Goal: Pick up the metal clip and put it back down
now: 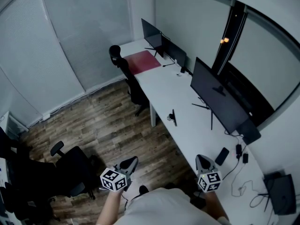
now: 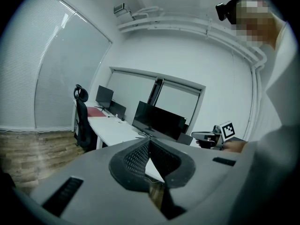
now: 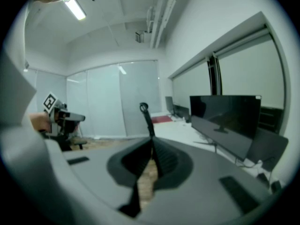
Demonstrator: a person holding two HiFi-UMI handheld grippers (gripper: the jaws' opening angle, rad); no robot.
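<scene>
Lighting: cool, even, rather dim indoor light with a grey-blue cast throughout.
Source: ceiling tube lamp (image 3: 75, 7), bright and slightly blown out.
Glare: two small orange glints (image 1: 225, 40) high at the right of the head view.
Shadows: soft-edged; office chairs (image 1: 70, 172) are nearly black.
Distortion: strong fisheye in all views, with walls bowed and corners black in both gripper views.
Focus: left gripper (image 2: 149, 142) and right gripper (image 3: 151, 142) are blurred close to the lens; the right gripper view is softest.
</scene>
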